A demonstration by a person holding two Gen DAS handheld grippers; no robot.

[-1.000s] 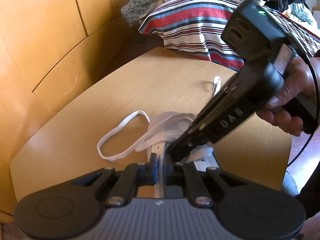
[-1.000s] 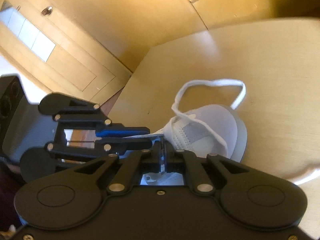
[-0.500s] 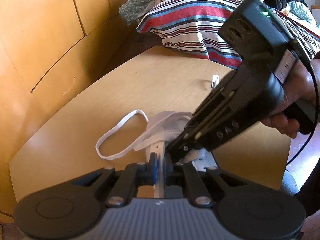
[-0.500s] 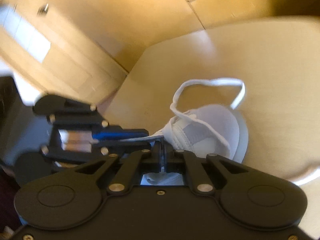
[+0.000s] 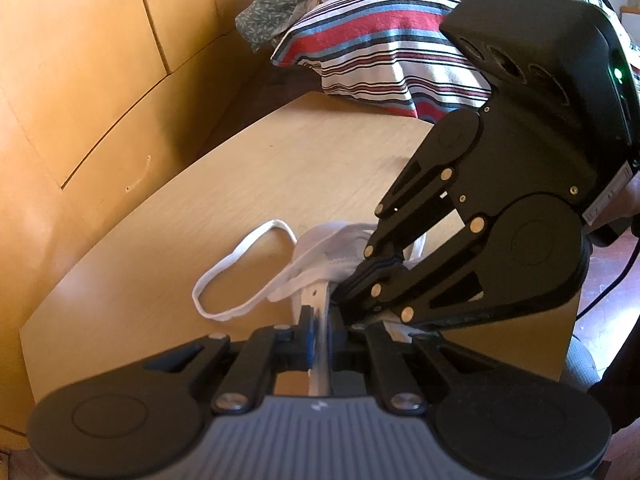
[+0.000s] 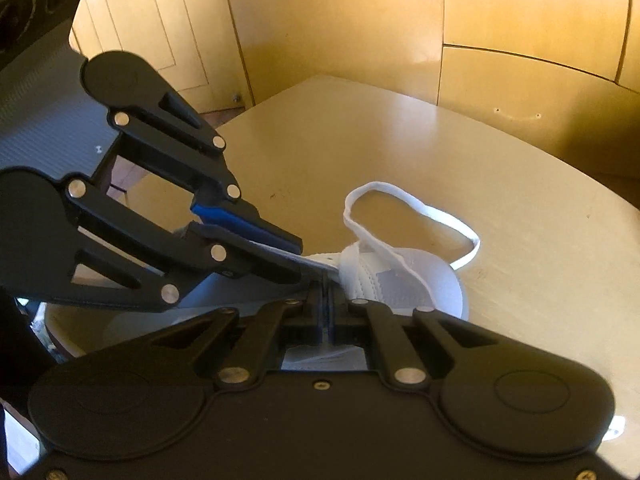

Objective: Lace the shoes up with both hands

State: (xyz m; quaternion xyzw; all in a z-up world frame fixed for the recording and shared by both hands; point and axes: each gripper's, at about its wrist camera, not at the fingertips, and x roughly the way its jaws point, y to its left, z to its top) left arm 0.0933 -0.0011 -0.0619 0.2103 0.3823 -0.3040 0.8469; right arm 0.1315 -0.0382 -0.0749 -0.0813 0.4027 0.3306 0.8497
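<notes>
A white shoe [image 6: 416, 288] lies on the wooden table [image 6: 500, 184], toe pointing away; it also shows in the left wrist view [image 5: 332, 240]. A flat white lace [image 6: 404, 196] runs from the shoe's top and loops over the table beside the toe; the loop shows in the left wrist view [image 5: 240, 268]. My left gripper [image 5: 319, 330] is shut on the shoe's eyelet flap [image 5: 316, 300]; it also shows in the right wrist view [image 6: 298, 258]. My right gripper [image 6: 325, 312] is shut on the shoe's upper edge beside it and shows large in the left wrist view [image 5: 352, 288].
Wooden wall panels [image 5: 80, 80] stand close behind the table. A striped blanket [image 5: 380, 60] and heaped clothes lie beyond the far table edge. A wooden door [image 6: 152, 28] is at the left in the right wrist view. A hand holds the right gripper [image 5: 632, 196].
The right gripper has rolled about its axis, so its broad face shows to the left camera and its view swung right. Both stay shut at the shoe's throat. The lace loop has not moved.
</notes>
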